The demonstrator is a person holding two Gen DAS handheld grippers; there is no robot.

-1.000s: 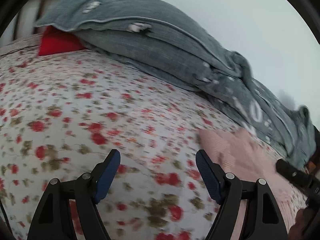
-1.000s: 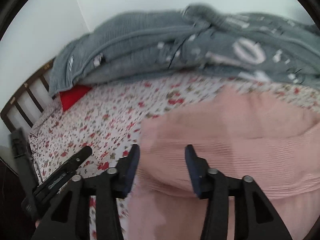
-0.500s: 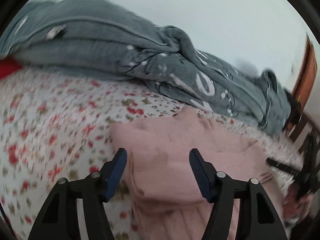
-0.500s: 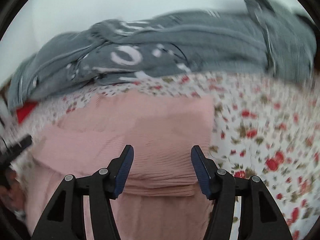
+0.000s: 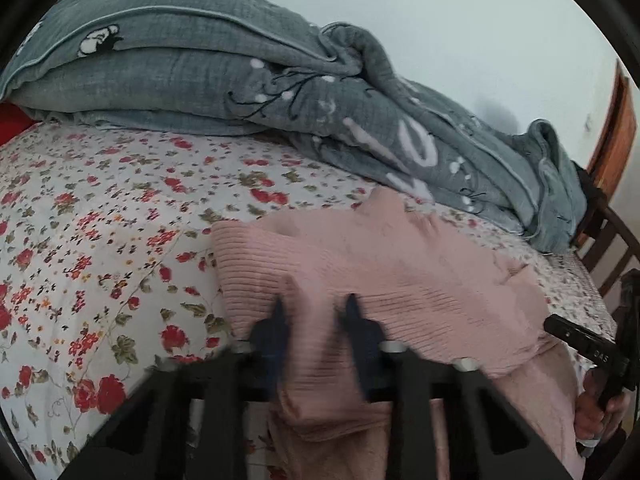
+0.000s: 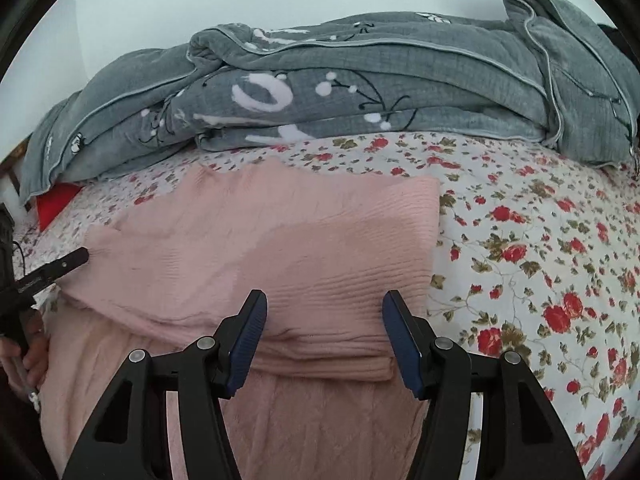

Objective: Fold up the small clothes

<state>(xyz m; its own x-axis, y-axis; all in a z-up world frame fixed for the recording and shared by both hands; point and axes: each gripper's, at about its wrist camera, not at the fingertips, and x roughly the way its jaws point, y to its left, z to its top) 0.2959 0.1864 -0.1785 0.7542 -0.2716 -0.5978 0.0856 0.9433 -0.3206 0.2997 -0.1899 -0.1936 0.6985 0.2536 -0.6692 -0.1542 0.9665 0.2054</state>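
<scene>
A pink ribbed knit garment (image 5: 400, 264) (image 6: 280, 232) lies on the floral bedsheet (image 5: 100, 220) with its top part folded down over the lower part. My left gripper (image 5: 314, 316) is at the garment's left side, its jaws closing and pinching a bunch of the pink cloth between the blurred fingers. My right gripper (image 6: 324, 320) stands open over the folded edge near the garment's right side, the fold lying between and under its fingers without the pads pressing it. Each gripper's black tip shows at the edge of the other view.
A bunched grey quilt (image 5: 240, 80) (image 6: 400, 80) runs along the wall behind the garment. A red pillow (image 6: 56, 204) peeks from under it. A dark wooden bed rail (image 5: 616, 248) and a person's hand (image 5: 596, 412) are at the right.
Both grippers swung over onto the pink garment. The left jaws went from wide apart to pinched on the cloth. The right jaws widened a little and stopped over the folded edge.
</scene>
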